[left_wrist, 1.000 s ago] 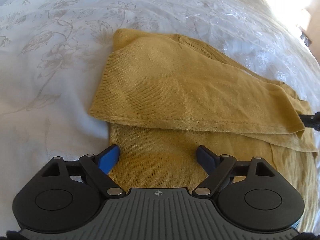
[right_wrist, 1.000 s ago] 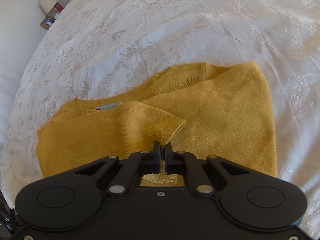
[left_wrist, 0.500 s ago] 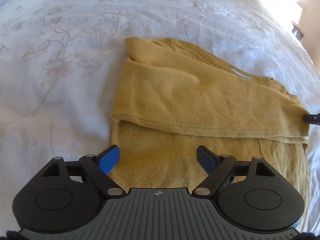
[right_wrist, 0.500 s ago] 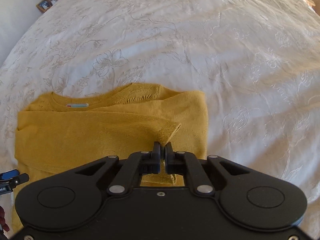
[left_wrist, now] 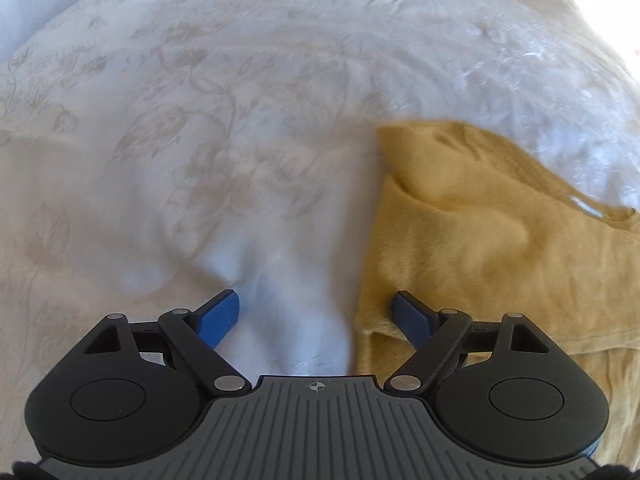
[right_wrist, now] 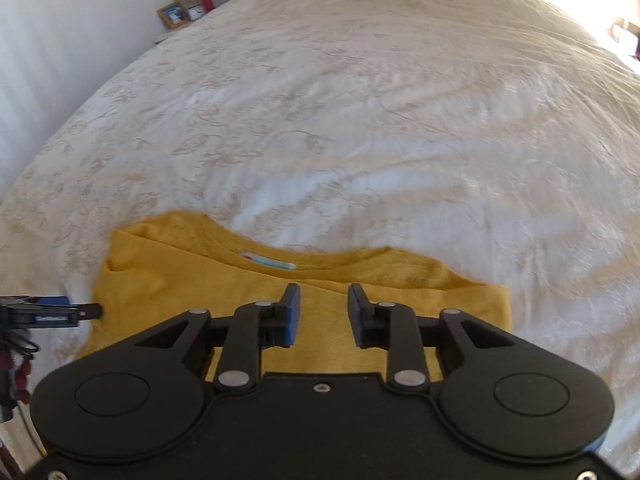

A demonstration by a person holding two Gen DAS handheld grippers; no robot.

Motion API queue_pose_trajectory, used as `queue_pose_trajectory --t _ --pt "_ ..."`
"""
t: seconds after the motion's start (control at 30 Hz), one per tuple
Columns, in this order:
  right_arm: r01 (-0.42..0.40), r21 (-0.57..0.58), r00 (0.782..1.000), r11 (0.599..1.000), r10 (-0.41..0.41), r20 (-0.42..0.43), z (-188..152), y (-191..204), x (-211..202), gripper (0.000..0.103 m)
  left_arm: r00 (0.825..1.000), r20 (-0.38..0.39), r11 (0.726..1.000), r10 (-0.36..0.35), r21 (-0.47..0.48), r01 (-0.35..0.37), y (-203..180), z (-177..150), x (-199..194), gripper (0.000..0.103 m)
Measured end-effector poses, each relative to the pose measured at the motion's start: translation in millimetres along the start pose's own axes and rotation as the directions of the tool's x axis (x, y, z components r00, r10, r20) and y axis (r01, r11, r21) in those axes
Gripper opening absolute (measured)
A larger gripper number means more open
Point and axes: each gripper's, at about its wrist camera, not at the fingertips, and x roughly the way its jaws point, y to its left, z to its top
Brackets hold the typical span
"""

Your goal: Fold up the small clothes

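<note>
A small mustard-yellow knit sweater lies flat on the white bed, sleeves folded across its body, its neck label facing up. In the left wrist view it fills the right side. My left gripper is open and empty, straddling the sweater's left edge; its right finger is over the fabric, its left finger over the bedspread. My right gripper is open and empty, low over the sweater's middle. The left gripper's tip shows at the right wrist view's left edge.
The white floral bedspread spreads widely beyond the sweater. A nightstand with a lamp and picture frame stands past the bed's far left corner. Dark red cable or cord hangs at the lower left.
My right gripper has opened and let go of the sleeve cuff, which now lies on the sweater. My left gripper has slid left to the sweater's edge. Both views are motion-blurred.
</note>
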Motion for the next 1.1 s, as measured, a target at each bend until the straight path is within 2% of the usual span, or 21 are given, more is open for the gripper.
queue_pose_trajectory --t 0.07,0.17,0.37,0.5,0.7,0.73,0.77,0.8,0.9,0.97,1.03,1.1 --pt "-0.066 -0.050 0.998 0.997 0.066 -0.009 9 23 11 0.050 0.999 -0.001 0.998 -0.039 -0.058 0.039 13 -4 3 0.084" --pt "-0.156 -0.145 0.988 0.977 0.154 -0.027 23 62 32 0.050 0.997 0.015 0.996 -0.070 -0.049 0.071 19 -10 2 0.085" --pt "-0.297 -0.314 0.955 0.902 0.282 -0.092 49 136 90 0.050 0.993 0.036 0.991 -0.110 -0.073 0.112 30 -15 1 0.086" --pt "-0.334 -0.385 0.943 0.860 0.299 -0.148 56 169 129 0.050 0.992 0.052 0.990 -0.116 -0.072 0.120 31 -18 0 0.087" --pt "-0.365 -0.443 0.927 0.819 0.276 -0.254 58 188 174 0.049 0.989 0.083 0.989 -0.119 -0.074 0.125 32 -27 -2 0.089" --pt "-0.383 -0.445 0.918 0.810 0.276 -0.286 58 189 179 0.042 0.989 0.089 0.989 -0.121 -0.077 0.128 32 -29 -2 0.089" --pt "-0.391 -0.448 0.913 0.804 0.277 -0.299 59 190 182 0.006 0.988 0.093 0.988 -0.124 -0.081 0.132 34 -31 -3 0.089" --pt "-0.377 -0.451 0.920 0.809 0.270 -0.283 61 190 183 0.007 0.987 0.098 0.987 -0.127 -0.086 0.135 35 -32 -4 0.089" --pt "-0.288 -0.363 0.954 0.886 0.231 -0.193 79 175 191 0.007 0.985 0.110 0.984 -0.135 -0.102 0.146 39 -37 -7 0.089" --pt "-0.247 -0.307 0.965 0.919 0.205 -0.162 89 165 200 0.005 0.984 0.116 0.983 -0.136 -0.105 0.148 41 -39 -7 0.089" --pt "-0.233 -0.283 0.969 0.930 0.198 -0.145 95 158 205 0.006 0.984 0.116 0.985 -0.134 -0.092 0.145 41 -39 -8 0.089" --pt "-0.222 -0.242 0.974 0.945 0.202 -0.105 101 149 200 0.017 0.984 0.114 0.986 -0.136 -0.081 0.146 42 -39 -9 0.089"
